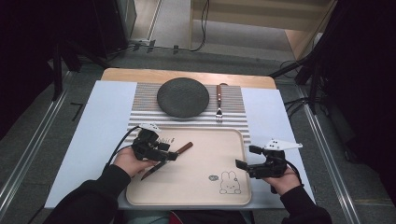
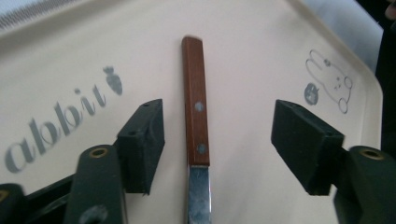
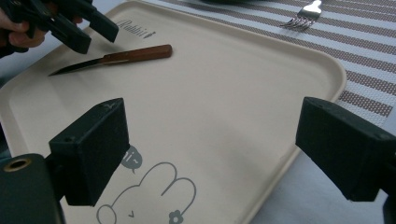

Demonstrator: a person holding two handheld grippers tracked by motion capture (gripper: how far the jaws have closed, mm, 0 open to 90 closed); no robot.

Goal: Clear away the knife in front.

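Nearest, the left tool (image 2: 217, 140) is seen with its jaws spread wide; the knife (image 2: 196, 116) is flanked by the pads but not pressed by either. The knife is laid flat on the beige tray (image 1: 205, 186), at its left side. The right tool (image 1: 250, 161) is held open over the tray's right edge. Farther off, a dark plate (image 1: 182, 97) and a fork (image 1: 218, 102) are set on the striped mat (image 1: 233, 119).
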